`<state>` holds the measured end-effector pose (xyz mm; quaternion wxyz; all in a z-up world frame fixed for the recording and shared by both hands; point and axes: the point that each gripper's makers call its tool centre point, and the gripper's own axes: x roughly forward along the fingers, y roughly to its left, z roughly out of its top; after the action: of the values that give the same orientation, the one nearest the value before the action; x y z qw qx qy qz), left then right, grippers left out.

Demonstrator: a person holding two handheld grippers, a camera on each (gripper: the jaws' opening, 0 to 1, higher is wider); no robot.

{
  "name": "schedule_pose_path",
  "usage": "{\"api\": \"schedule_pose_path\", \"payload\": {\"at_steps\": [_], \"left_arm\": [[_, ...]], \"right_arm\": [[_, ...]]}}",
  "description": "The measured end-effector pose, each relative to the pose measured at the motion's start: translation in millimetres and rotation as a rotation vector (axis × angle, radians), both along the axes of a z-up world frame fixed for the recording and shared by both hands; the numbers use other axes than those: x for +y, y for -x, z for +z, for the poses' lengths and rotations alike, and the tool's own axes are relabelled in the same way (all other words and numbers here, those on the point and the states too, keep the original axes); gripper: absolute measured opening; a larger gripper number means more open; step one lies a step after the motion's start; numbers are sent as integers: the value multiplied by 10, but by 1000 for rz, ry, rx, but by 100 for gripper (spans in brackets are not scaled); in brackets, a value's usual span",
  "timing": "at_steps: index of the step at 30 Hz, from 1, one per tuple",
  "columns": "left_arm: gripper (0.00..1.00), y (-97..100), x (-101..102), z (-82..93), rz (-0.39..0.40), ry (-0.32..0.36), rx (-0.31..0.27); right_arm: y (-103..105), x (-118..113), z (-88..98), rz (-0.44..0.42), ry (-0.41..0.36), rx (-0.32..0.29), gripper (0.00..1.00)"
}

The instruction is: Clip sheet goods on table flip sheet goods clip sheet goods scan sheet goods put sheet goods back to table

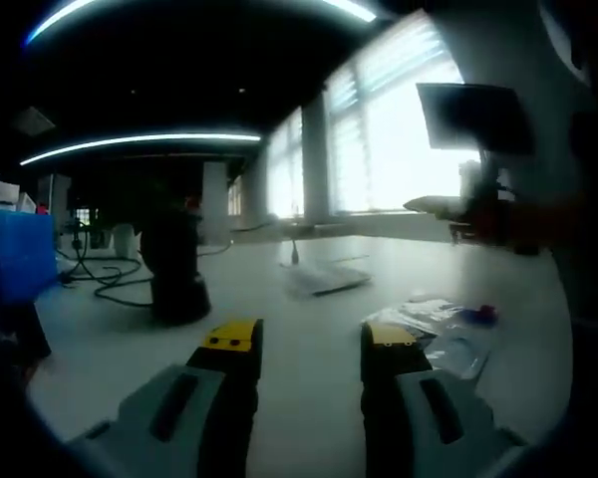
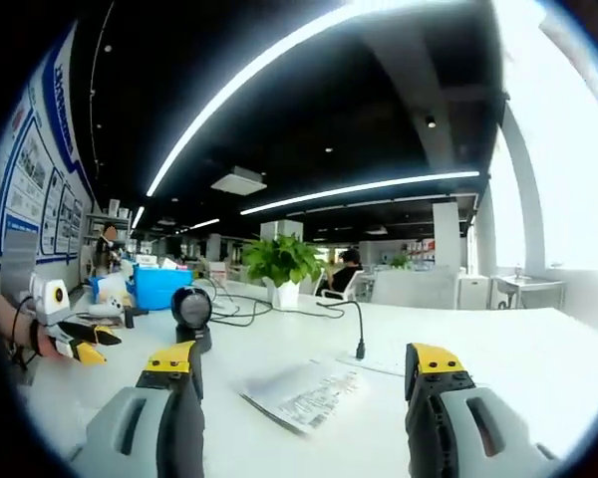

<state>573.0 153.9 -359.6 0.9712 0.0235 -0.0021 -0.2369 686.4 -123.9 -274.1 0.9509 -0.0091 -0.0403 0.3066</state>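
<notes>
A flat sheet packet (image 2: 304,393) with printed text lies on the white table (image 2: 498,349), just beyond and between my right gripper's (image 2: 304,360) open jaws, which hold nothing. In the left gripper view the same packet (image 1: 324,277) lies farther off past the middle of the table. My left gripper (image 1: 309,339) is open and empty, low over the table (image 1: 279,388). It also appears at the left of the right gripper view, where a hand holds the left gripper (image 2: 83,347). A black scanner (image 2: 191,314) on a stand is upright left of the packet; the scanner (image 1: 174,269) looks dark against the light.
Clear plastic packets (image 1: 448,334) with a blue bit lie at the right near my left jaw. A black cable (image 2: 359,329) runs across the table behind the packet. A blue box (image 2: 159,287), a potted plant (image 2: 284,264) and a seated person (image 2: 349,269) are farther back. A dark monitor (image 1: 473,115) stands against bright windows.
</notes>
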Motion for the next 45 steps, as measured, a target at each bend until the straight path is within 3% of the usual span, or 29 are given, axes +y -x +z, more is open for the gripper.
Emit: {"api": "schedule_pose_path", "payload": {"at_steps": [6, 17, 22, 29, 35, 38, 41, 43, 45], "left_arm": [[32, 5, -4, 5, -3, 1, -2], [32, 12, -6, 18, -2, -2, -9], [32, 16, 2, 32, -1, 6, -14], [32, 7, 13, 26, 8, 3, -13], [32, 0, 10, 15, 10, -2, -10], [32, 1, 5, 13, 7, -3, -9], [32, 2, 9, 24, 6, 5, -12], [32, 0, 8, 25, 5, 8, -11], [32, 6, -6, 21, -2, 5, -11]], "right_arm": [[301, -102, 16, -30, -6, -3, 78], [489, -312, -80, -83, 40, 8, 77], [623, -358, -154, -108, 16, 15, 74], [778, -412, -405, -138, -27, 53, 73], [933, -465, -604, -170, -7, 59, 71], [998, -530, -629, -198, -11, 45, 67], [1037, -705, -637, -269, -81, 51, 62], [1061, -745, -662, -269, -104, 53, 64], [1071, -770, -579, -283, -100, 6, 69]]}}
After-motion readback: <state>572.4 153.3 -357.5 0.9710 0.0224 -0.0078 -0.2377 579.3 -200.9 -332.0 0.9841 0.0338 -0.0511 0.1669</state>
